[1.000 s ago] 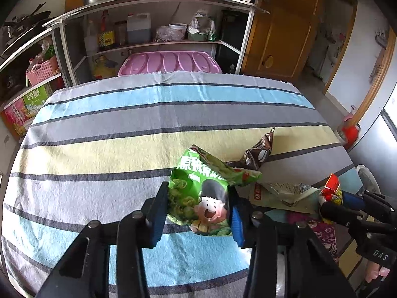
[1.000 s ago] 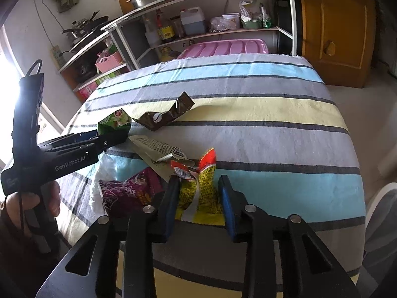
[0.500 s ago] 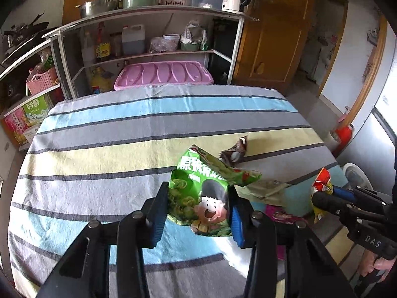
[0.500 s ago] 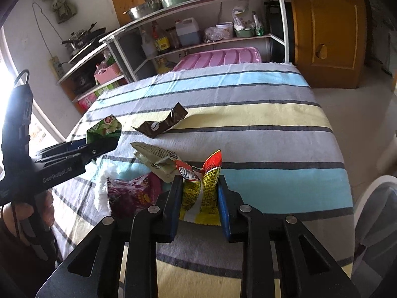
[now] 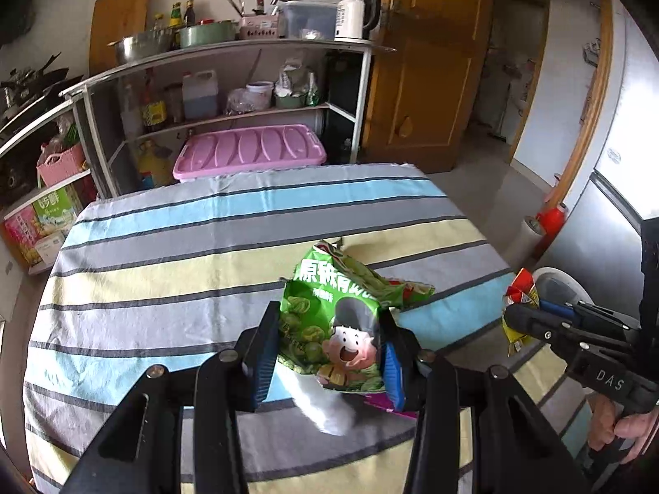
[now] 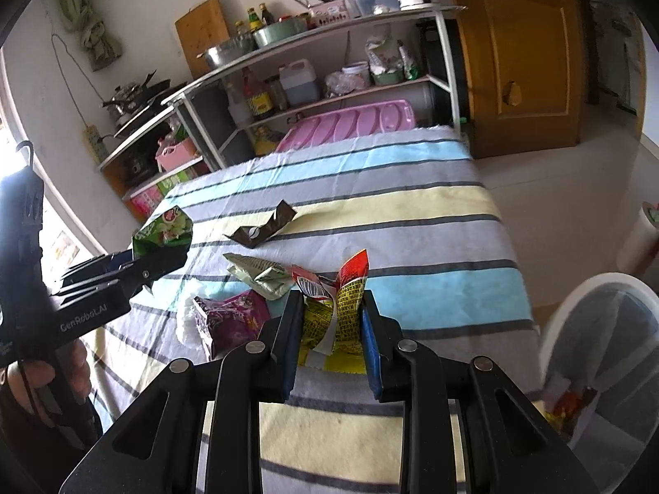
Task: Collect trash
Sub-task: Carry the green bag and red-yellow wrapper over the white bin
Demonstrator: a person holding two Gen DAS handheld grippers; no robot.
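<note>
Both tongs we hold pinch wrappers clear above the striped table (image 6: 412, 214).
Left gripper (image 5: 329, 360) clamps a green snack bag (image 5: 333, 321); right gripper (image 6: 329, 341) squeezes a yellow-red wrapper (image 6: 342, 308), white bin (image 6: 597, 350) at its right.

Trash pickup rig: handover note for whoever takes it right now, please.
Left gripper: shut on the green snack bag, lifted off the table.
Right gripper: jaws just closed on the red and yellow wrapper, also lifted.
Bin: white, lined, at the table's right edge; some trash seems to be inside.
Still on the striped cloth: brown wrapper, pale crumpled packet, purple bag, white tissue.
Left to do: drop both held pieces in the bin, then collect those four.
</note>
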